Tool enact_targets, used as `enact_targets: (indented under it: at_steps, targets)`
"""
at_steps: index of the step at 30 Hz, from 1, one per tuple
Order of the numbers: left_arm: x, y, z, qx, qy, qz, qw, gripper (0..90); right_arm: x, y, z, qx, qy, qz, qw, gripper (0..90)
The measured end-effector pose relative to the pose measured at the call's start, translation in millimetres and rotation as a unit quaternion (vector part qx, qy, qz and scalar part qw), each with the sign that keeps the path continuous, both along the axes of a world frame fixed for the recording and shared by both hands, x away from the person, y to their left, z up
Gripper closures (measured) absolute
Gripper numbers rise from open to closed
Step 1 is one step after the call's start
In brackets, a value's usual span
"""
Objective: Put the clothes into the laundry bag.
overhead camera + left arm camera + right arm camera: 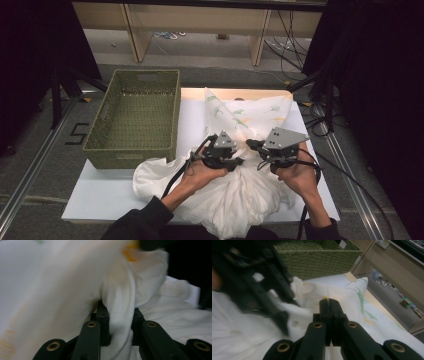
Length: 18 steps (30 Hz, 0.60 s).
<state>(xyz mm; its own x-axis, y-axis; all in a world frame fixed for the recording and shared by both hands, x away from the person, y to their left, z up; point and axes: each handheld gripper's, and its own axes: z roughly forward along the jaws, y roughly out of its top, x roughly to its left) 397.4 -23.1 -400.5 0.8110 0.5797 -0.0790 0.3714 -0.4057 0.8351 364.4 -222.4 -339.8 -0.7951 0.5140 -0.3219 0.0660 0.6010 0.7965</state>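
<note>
green wicker basket [135,117] (open-topped), white table [95,192]

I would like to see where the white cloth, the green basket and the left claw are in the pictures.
Cloth [240,192]: high view, on the bunched white part near the table's front edge.
Basket [107,150]: high view, on its near woven wall.
Left claw [120,327]: left gripper view, midway between its fingertips, where a cloth fold sits.

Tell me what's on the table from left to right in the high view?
green woven basket → left gripper → right gripper, both grippers over the white cloth.
</note>
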Motion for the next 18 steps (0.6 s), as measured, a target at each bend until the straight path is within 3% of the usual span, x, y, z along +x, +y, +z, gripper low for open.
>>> enact_targets:
  at_steps: [3,6,10,13,18]
  targets:
    - [25.9,2.2,-13.3,0.005,0.016,0.040,0.9991,74.1,-1.4,-3.4,0.4,0.001,0.005,0.000,1.0000,90.0]
    - [37.8,5.9,-19.5,-0.008,0.045,0.047,0.9978,69.4,2.0,-1.6,-4.9,-0.005,0.013,0.000,0.9999,90.0]
    - [29.2,12.7,-14.4,0.000,0.051,0.028,0.9983,48.5,6.6,0.0,-12.4,-0.009,0.023,0.002,0.9997,90.0]
    - [14.6,22.9,-3.7,-0.008,0.050,0.011,0.9987,31.8,6.5,-0.3,-12.0,-0.008,0.022,0.001,0.9997,90.0]
    - [-10.4,49.2,15.0,-0.010,0.040,-0.010,0.9991,20.4,5.8,-0.6,-11.4,-0.006,0.025,0.004,0.9997,90.0]
